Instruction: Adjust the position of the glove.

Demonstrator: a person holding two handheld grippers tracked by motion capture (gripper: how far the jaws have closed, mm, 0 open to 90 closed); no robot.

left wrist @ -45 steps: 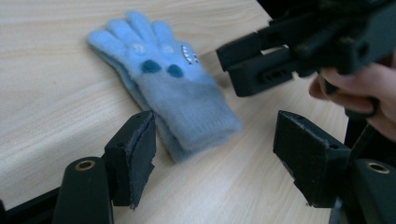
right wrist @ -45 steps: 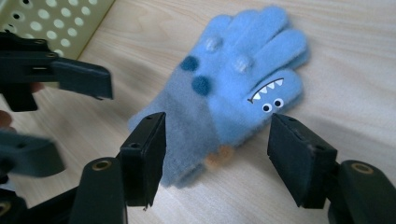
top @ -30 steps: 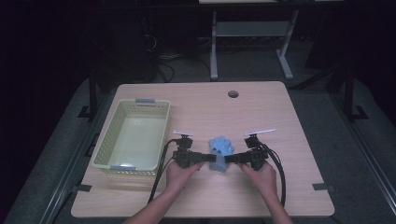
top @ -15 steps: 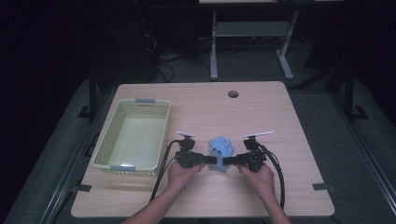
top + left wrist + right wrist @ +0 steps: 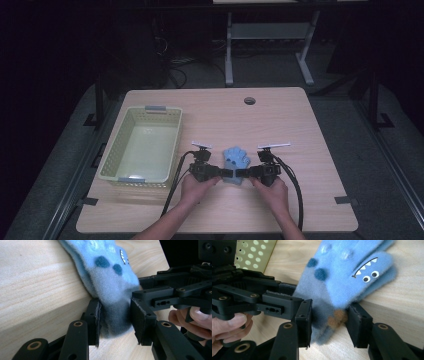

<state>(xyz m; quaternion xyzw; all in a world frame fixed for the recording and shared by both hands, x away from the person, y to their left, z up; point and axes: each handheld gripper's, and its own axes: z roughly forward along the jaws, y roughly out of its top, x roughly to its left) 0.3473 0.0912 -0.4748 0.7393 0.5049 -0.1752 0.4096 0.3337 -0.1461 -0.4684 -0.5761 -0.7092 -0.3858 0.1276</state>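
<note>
- Glove (image 5: 236,159): a small blue fleece glove lies flat on the wooden table (image 5: 310,150), near the person's edge, just right of the pale green basket (image 5: 141,146) but apart from it. Its fingers point away from the person and its cuff end faces the person.
- The glove carries dark blue spots, and in the right gripper view (image 5: 352,277) a stitched toothy mouth and two small eyes show on one finger; two orange spots sit near the cuff.
- Left gripper (image 5: 226,173): it comes in from the glove's left, and the cuff end sits between its jaws. In the left gripper view (image 5: 115,317) the jaws have just been closing on the cuff; both pads appear to touch the fleece and hold it in a loose pinch.
- Right gripper (image 5: 242,173): it comes in from the glove's right, facing the left one, tips close together at the same cuff end. Its jaws have just been closing as well; the left pad touches the fleece, the right pad sits at the cuff's edge.
- The glove rests on the table between the two grippers.
</note>
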